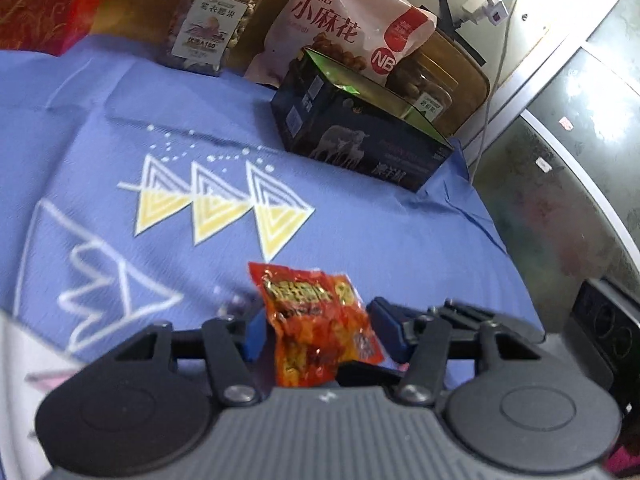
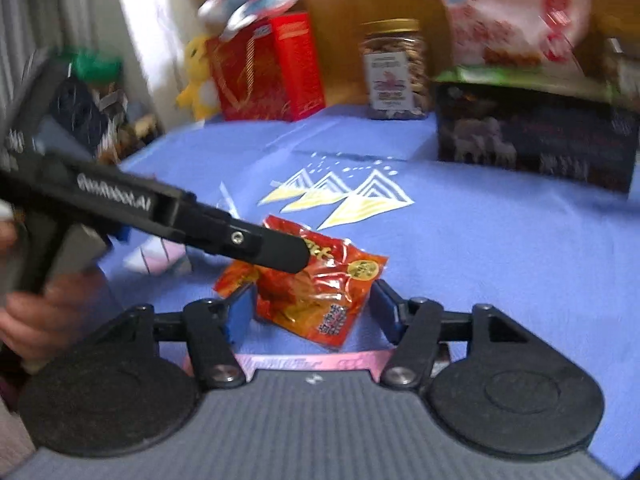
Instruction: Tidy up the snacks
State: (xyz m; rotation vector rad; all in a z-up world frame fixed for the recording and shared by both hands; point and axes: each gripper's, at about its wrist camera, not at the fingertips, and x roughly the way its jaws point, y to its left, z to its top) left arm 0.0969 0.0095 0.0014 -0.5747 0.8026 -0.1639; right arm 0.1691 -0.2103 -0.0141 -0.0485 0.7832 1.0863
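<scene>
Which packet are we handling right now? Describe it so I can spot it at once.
Start at the blue cloth with three printed triangles. Just in front of them lies a small red foil packet, between both grippers. It is the only loose flat red pouch; the dark box, jar and pink bag stand at the back.

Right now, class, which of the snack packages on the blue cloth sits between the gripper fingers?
The small red snack packet, lying near the front of the blue cloth. The nut jar, pink bag and dark box stand far back.
</scene>
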